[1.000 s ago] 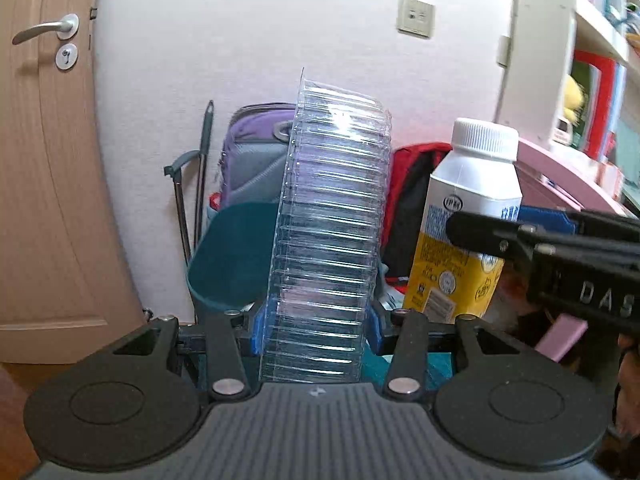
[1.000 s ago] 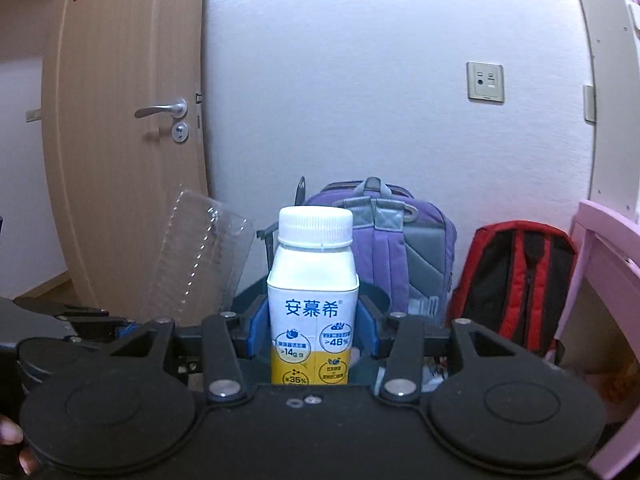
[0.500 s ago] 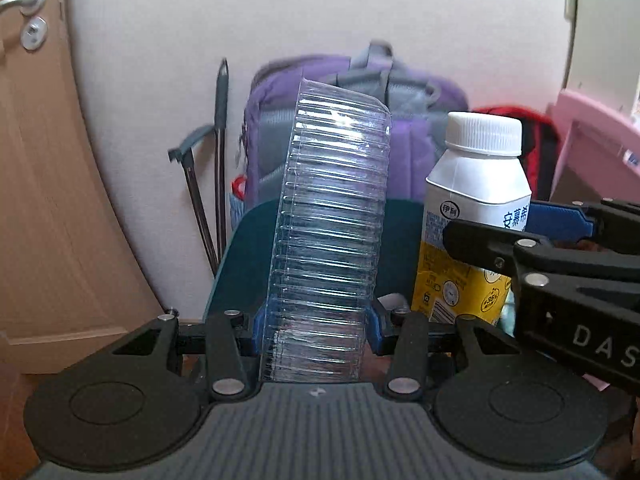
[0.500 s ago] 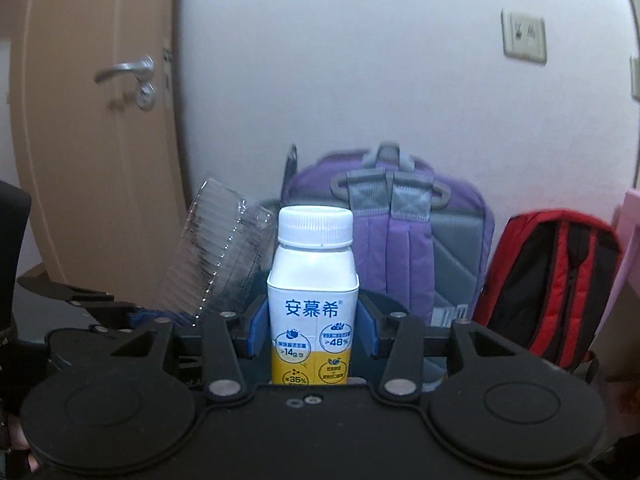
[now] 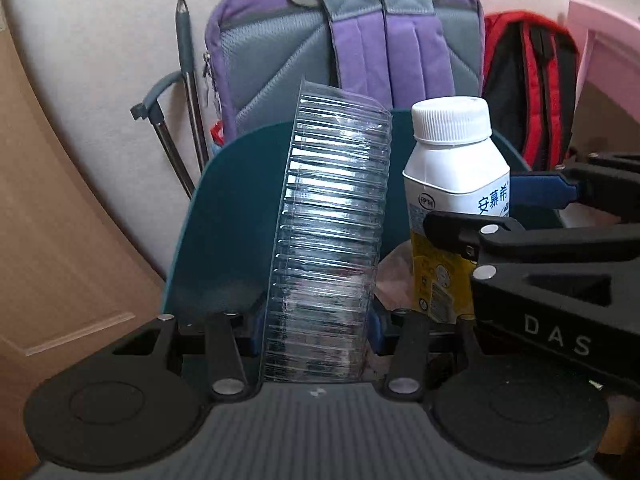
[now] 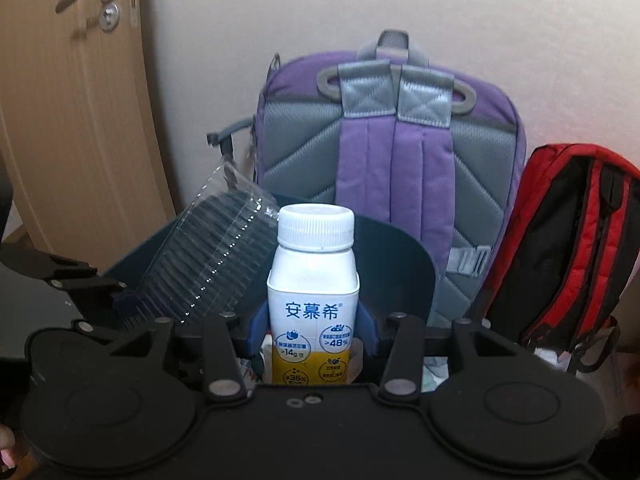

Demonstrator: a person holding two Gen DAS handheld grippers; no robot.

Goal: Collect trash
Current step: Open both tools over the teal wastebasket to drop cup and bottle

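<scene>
Fingers of left gripper (image 5: 316, 324) clamped on clear ribbed plastic container (image 5: 332, 236), upright. Right gripper (image 6: 312, 330) clamped on white yogurt bottle (image 6: 314, 296), cap up. Both over teal bin (image 5: 232, 216). Purple backpack (image 6: 392, 140), red backpack (image 6: 568, 240) behind, against wall.

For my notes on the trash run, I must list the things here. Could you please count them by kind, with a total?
Trash pieces held: 2, clear plastic container in left claw, white yogurt bottle in right claw
Bins: 1, teal bin
Backpacks: 2, purple backpack, red backpack
Total: 5
</scene>
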